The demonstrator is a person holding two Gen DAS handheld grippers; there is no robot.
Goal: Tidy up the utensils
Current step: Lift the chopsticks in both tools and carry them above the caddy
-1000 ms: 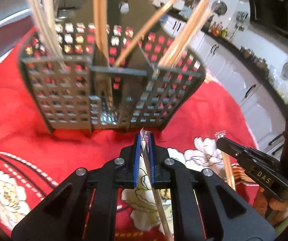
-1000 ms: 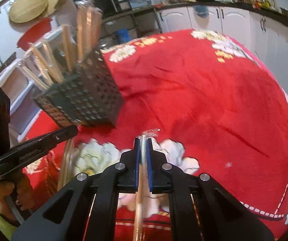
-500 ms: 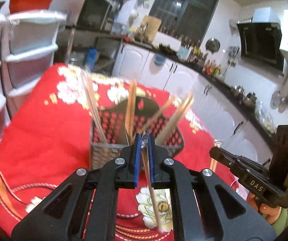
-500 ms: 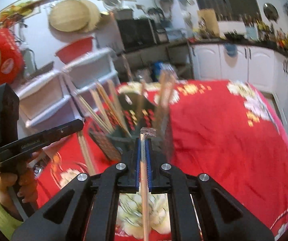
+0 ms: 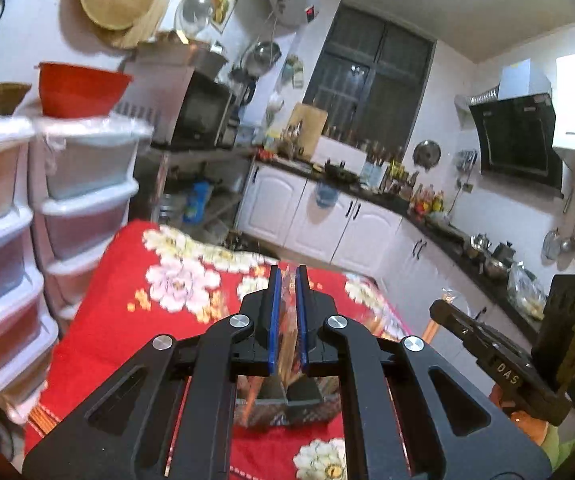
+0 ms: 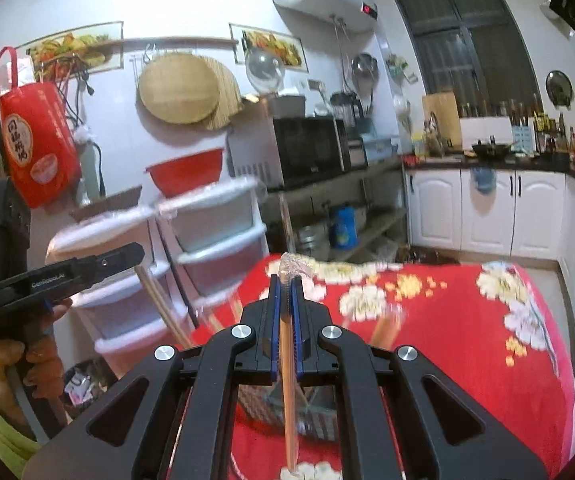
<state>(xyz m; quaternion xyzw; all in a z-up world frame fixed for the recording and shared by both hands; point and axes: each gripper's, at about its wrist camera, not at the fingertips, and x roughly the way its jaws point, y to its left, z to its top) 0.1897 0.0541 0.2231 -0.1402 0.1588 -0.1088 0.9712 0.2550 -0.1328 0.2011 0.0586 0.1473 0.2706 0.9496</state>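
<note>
My left gripper (image 5: pixel 286 280) is shut on a wrapped pair of chopsticks (image 5: pixel 287 344), held high above the table. The dark perforated utensil caddy (image 5: pixel 283 404) shows below, between its arms. My right gripper (image 6: pixel 286 284) is shut on another wrapped pair of chopsticks (image 6: pixel 287 380), its plastic tip sticking out past the fingers. The caddy (image 6: pixel 287 412) sits under it, with chopsticks (image 6: pixel 163 308) leaning out to the left. The right gripper also shows in the left wrist view (image 5: pixel 439 308), and the left gripper in the right wrist view (image 6: pixel 135 252).
The table has a red flowered cloth (image 5: pixel 127 320). White plastic drawer towers (image 5: pixel 19 240) stand at its left edge, with a red bowl (image 5: pixel 79 88) on top. White kitchen cabinets (image 6: pixel 507 216) and a counter run behind.
Both grippers have risen and tilted up with their chopsticks. The caddy has dropped from the middle of both views to beneath the gripper arms.
</note>
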